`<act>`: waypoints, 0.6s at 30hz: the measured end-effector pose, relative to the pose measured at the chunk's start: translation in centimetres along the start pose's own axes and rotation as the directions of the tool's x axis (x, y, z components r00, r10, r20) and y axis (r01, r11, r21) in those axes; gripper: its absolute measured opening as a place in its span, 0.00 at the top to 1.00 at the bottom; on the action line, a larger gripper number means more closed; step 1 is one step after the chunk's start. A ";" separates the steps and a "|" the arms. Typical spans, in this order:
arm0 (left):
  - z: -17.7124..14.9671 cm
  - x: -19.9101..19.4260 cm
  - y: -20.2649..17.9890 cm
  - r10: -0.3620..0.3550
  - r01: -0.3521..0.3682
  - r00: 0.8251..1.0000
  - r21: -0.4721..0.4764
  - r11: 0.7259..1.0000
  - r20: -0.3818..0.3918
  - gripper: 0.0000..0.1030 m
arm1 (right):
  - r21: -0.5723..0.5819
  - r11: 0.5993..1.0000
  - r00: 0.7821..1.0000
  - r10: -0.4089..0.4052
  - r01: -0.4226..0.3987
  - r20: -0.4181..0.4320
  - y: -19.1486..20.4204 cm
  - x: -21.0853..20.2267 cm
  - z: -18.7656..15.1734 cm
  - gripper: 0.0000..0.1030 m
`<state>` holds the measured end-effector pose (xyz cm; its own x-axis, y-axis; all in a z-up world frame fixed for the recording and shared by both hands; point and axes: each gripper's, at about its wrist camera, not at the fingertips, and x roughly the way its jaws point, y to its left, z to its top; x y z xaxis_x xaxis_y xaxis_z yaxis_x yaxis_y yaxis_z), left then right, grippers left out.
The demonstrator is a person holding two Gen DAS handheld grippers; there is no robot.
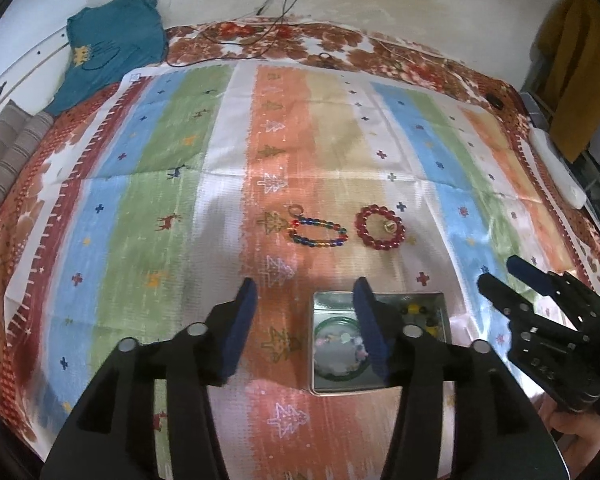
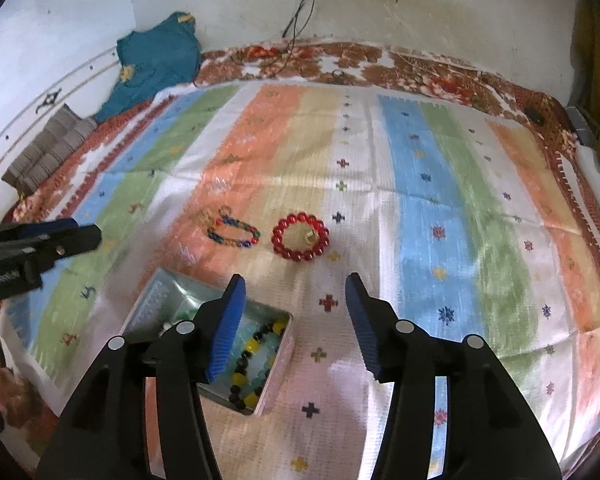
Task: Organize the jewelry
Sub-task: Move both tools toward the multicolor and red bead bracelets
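Observation:
A red bead bracelet (image 1: 379, 227) (image 2: 300, 237) and a multicolour bead bracelet (image 1: 318, 233) (image 2: 234, 232) lie side by side on the striped cloth. A small metal tin (image 1: 380, 388) (image 2: 280, 364) sits nearer me, holding a green bangle (image 1: 332, 374) and a yellow-and-black bead bracelet (image 2: 252, 364). My left gripper (image 1: 304, 290) is open and empty, over the tin's left edge. My right gripper (image 2: 295, 282) is open and empty, just right of the tin, and shows in the left wrist view (image 1: 496, 270).
The striped cloth (image 1: 172, 216) covers a floral bedspread (image 1: 300, 40). A teal garment (image 1: 112, 44) and folded grey fabric (image 1: 8, 156) lie at the far left. Cables (image 1: 276, 4) hang down the back wall. A white object (image 1: 556, 168) lies at the right edge.

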<state>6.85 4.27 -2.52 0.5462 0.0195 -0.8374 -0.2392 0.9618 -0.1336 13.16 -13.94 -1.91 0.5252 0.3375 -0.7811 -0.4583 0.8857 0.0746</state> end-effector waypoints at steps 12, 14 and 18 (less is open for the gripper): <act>1.4 2.2 1.0 0.025 -0.025 1.000 -0.031 0.999 -0.004 0.37 | 0.027 0.999 0.998 0.036 -0.035 -0.050 -0.2 2.2 0.9 0.42; 1.7 2.7 1.3 0.018 -0.019 1.000 -0.039 0.999 -0.015 0.35 | 0.020 0.999 0.998 0.027 -0.026 -0.048 -0.1 2.2 1.1 0.38; 2.1 3.5 1.6 0.035 -0.035 0.999 -0.025 0.999 -0.021 0.34 | 0.012 1.000 0.998 0.015 -0.014 -0.057 -0.1 2.6 1.5 0.38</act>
<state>10.01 6.41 -4.53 0.5203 0.0470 -0.8527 -0.2785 0.9532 -0.1174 15.70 -12.67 -3.02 0.4765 0.3317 -0.8142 -0.4571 0.8846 0.0929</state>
